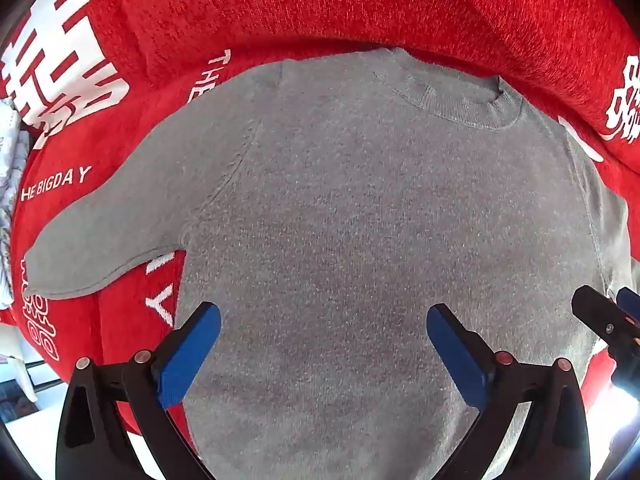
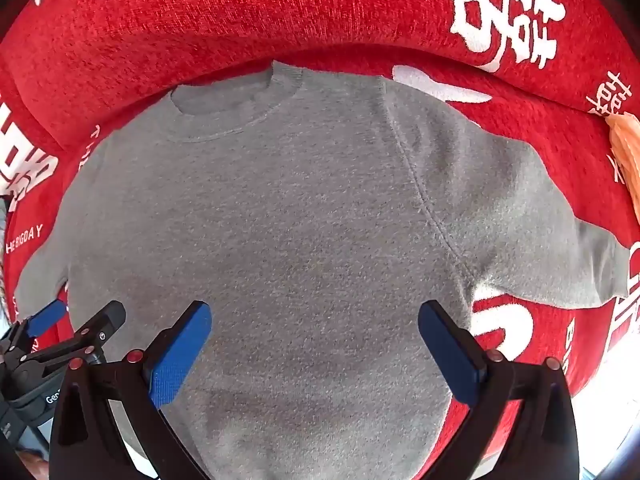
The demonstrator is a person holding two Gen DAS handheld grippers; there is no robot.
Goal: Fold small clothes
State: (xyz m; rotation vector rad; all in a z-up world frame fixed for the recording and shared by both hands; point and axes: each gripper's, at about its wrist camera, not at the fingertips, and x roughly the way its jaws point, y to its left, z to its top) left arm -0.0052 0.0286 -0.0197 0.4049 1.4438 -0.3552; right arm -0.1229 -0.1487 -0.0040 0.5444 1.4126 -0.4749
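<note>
sweater [image 1: 360, 220] flat on red cover [image 1: 320, 8], collar far, hem near | left gripper [image 1: 324, 328], right gripper [image 2: 314, 324] released, empty, side by side above lower body | each nearer own-side sleeve

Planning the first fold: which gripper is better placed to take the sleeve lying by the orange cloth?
Right. The right gripper hangs open nearest that sleeve; the left gripper sits farther off.

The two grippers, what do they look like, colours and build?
Both match. The left gripper has two black, angular plastic arms, each ending in a flat blue finger pad with a fine ribbed texture. Small round reddish-copper fasteners sit at the joints. The right gripper is the same: black frame, blue pads, copper-coloured fasteners. No cables, hands or sleeves show.
</note>
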